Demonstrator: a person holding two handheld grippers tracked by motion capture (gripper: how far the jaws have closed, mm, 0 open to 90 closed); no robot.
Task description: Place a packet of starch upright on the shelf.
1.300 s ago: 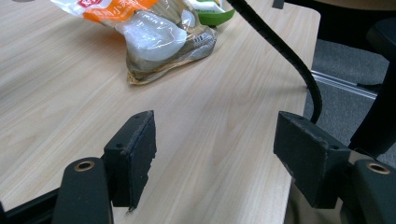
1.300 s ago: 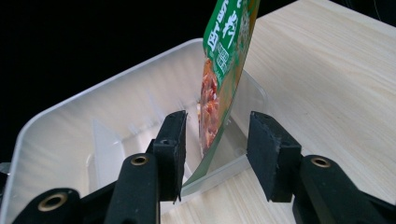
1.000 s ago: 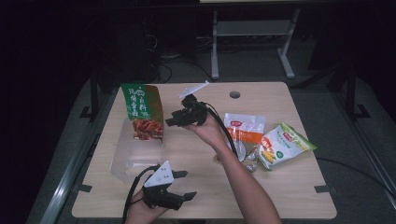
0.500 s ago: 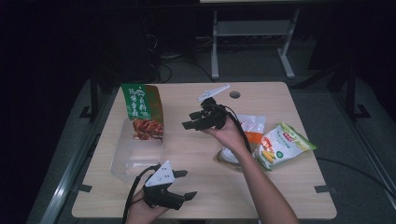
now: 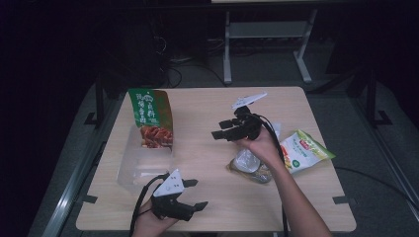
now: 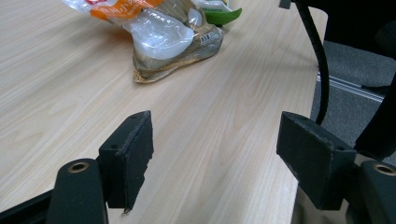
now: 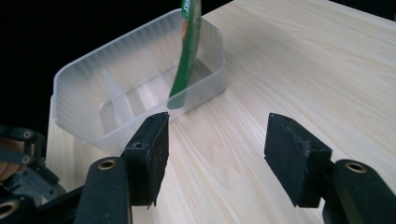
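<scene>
Snack packets [image 5: 276,153] are seen heaped on the right half of a pale wooden worktop [image 5: 207,153], while one green packet [image 5: 150,118] stands upright in the far end of a clear plastic bin [image 5: 141,165] on the left half. The work in hand is judged to be the moving of packets into that bin.

The right gripper [image 5: 225,129] is held above the middle of the worktop, between the bin and the heap, with its jaws pointed left toward the bin. Its jaws are spread apart, have just been opening, and nothing is seen between them. In the right gripper view, the bin [image 7: 140,93] with its inner dividers and the edge-on green packet [image 7: 187,51] are shown just ahead of the empty gripper [image 7: 217,149].

The heap lies directly beneath and behind the right hand [image 5: 257,145], toward the right edge of the worktop; a clear packet [image 5: 247,163] lies nearest, and a green and white packet [image 5: 304,150] lies farther right. The right gripper is much the nearer to the heap, so a turn back to the right is judged to be needed for the next pick.

The left gripper [image 5: 190,195] is rested at the near edge of the worktop, just in front of the bin, jaws wide apart and empty. In the left gripper view, its jaws are aimed across bare wood toward the heap [image 6: 163,42], well apart from it.
</scene>
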